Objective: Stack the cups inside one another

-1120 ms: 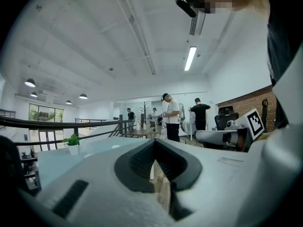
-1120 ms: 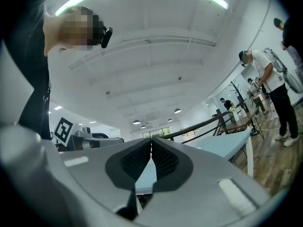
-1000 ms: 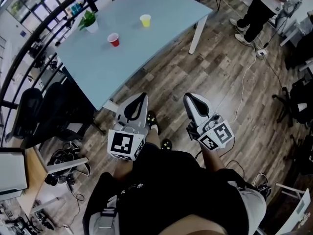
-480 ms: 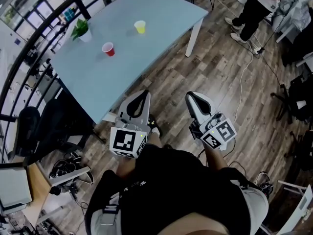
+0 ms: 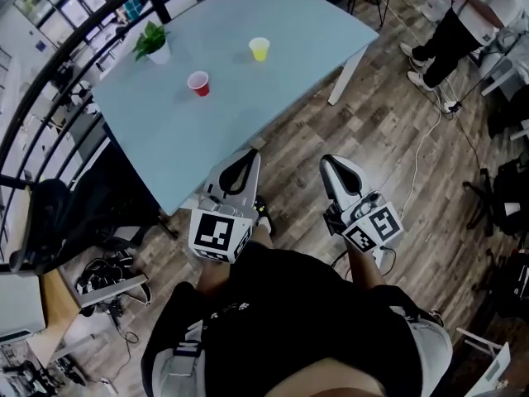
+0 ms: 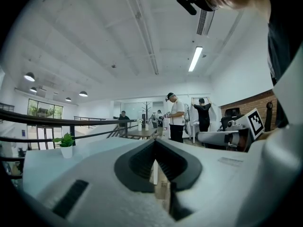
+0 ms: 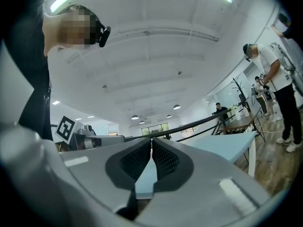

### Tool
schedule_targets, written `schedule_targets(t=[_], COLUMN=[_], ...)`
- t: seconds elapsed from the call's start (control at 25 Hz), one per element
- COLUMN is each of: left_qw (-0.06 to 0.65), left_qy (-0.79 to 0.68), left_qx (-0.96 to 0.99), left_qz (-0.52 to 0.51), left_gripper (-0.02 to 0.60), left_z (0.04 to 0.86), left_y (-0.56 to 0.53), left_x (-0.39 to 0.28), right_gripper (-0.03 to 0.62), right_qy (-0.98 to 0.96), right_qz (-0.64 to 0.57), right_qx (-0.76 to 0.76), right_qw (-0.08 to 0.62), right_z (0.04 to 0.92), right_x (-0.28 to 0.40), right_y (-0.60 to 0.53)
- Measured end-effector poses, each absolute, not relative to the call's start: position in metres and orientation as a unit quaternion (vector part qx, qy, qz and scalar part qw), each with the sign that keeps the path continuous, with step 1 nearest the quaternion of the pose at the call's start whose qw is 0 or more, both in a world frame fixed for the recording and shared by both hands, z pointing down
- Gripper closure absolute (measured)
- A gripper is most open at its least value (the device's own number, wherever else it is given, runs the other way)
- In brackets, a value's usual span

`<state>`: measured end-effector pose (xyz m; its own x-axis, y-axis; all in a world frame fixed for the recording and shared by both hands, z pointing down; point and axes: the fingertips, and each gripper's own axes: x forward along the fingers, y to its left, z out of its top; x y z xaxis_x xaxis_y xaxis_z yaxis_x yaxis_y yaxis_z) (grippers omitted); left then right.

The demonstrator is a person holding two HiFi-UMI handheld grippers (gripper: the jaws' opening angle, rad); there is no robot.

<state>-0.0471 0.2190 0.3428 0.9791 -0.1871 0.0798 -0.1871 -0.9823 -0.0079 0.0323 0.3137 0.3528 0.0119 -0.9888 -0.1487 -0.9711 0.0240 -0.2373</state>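
A small pot (image 5: pixel 157 53) holding a green plant stands by the left edge of the bench (image 5: pixel 273 114). The red cup (image 5: pixel 197 83) sits nearer the middle. The yellow cup (image 5: pixel 259 49) is well apart to its right, neither cup inside the other. Off the near edge, the left fingers (image 5: pixel 248 164) and the right fingers (image 5: pixel 340 174) are pressed together, holding nothing.

Left cup (image 5: pixel 197 83) and right cup (image 5: pixel 259 49) apart on table (image 5: pixel 273 114), plant (image 5: pixel 152 40) behind left cup

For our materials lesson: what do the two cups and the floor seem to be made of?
Red cup and yellow cup: likely plastic, uniform bright colour, though too small to confirm. Floor: wood or wood-look planks, visible grain and seams, matte.
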Motion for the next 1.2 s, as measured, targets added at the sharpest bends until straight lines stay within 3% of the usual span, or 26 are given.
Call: schedule_targets(t=[1.2], left_qw=[-0.005], left_qy=[0.120], left_qx=[-0.992], left_qz=[-0.025], left_gripper=[0.592], left_z=[0.337], left_y=[0.050], left_x=[-0.004], right_gripper=[0.585], right_qy=[0.728], right_qz=[-0.036], right_qx=[-0.680], right_qw=[0.084], right_z=[0.341], right_x=[0.079], right_y=[0.135])
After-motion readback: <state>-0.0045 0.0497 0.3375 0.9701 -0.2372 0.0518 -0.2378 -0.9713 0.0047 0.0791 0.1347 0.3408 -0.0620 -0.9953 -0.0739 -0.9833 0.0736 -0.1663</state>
